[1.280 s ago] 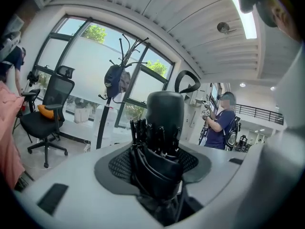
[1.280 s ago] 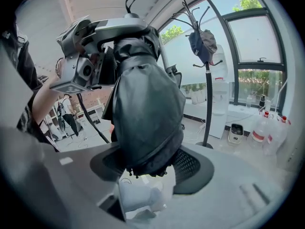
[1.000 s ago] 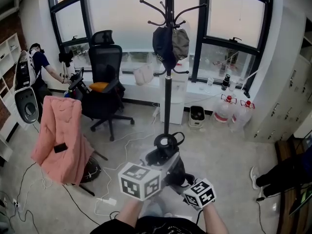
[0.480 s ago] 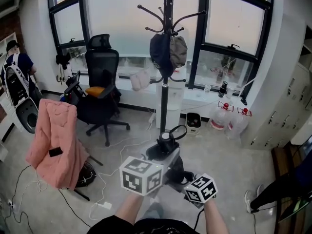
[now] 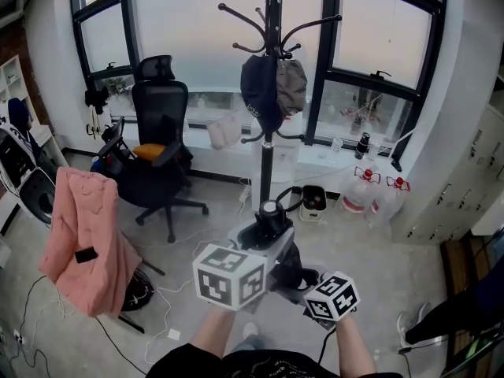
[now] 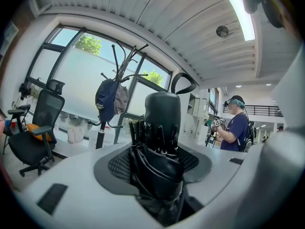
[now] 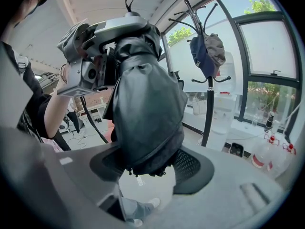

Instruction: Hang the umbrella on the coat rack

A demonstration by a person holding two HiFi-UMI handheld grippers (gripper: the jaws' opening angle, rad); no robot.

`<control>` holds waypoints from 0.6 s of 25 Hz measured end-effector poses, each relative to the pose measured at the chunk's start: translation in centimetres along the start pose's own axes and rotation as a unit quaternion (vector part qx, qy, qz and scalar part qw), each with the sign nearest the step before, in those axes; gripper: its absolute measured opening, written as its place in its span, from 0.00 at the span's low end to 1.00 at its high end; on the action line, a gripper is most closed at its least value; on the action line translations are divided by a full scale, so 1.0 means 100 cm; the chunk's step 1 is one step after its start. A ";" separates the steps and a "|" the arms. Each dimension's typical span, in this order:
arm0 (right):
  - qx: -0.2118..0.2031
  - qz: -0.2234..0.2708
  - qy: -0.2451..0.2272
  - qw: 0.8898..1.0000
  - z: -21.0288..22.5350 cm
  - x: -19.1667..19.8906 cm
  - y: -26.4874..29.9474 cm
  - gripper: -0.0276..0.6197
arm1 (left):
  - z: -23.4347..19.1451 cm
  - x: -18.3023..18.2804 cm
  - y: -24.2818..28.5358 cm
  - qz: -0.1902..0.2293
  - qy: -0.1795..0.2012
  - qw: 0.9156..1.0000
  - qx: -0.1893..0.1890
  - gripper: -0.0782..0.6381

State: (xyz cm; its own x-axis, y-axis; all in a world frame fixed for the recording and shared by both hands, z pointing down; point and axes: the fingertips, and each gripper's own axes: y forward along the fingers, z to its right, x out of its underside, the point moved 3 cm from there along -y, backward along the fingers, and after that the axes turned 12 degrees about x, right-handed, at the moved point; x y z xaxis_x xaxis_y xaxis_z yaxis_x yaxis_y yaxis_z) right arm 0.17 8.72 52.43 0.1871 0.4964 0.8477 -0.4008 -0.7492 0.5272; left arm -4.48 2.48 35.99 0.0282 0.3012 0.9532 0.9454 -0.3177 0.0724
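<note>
A folded black umbrella [image 5: 274,239] lies between both grippers, its handle [image 5: 272,210] and wrist loop [image 5: 291,201] pointing toward the coat rack [image 5: 268,144]. My left gripper [image 5: 262,246] is shut on the umbrella near the handle; in the left gripper view the handle [image 6: 162,111] and loop [image 6: 183,82] rise past the gripper [image 6: 157,167]. My right gripper [image 5: 297,278] is shut on the canopy end [image 7: 143,113], which hangs between its pads [image 7: 193,168]. The black rack [image 6: 101,128] stands ahead with dark caps [image 5: 268,85] on a lower hook and free upper hooks [image 5: 236,14].
A black office chair [image 5: 161,128] and a pink coat [image 5: 83,231] over a frame stand at the left. Water bottles [image 5: 378,191] and a small bin [image 5: 313,201] sit under the window. Cables [image 5: 169,321] trail on the floor. A person's leg [image 5: 465,313] shows at right.
Both grippers have carried the umbrella up and closer to the coat rack. The view has shifted forward, and the person at the far left has slid toward the frame's edge.
</note>
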 end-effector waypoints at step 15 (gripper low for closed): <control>0.026 0.028 -0.001 0.999 0.062 -0.074 0.060 0.45 | -0.078 -0.059 0.049 0.011 0.025 0.999 0.027 0.43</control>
State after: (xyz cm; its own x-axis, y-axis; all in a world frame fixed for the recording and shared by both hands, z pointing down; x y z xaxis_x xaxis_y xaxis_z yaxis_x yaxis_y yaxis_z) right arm 1.97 -2.19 49.74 0.1681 0.4525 0.8758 -0.3643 -0.7970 0.4817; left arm -2.59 -7.88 32.98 0.0341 0.2488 0.9679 0.9612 -0.2734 0.0364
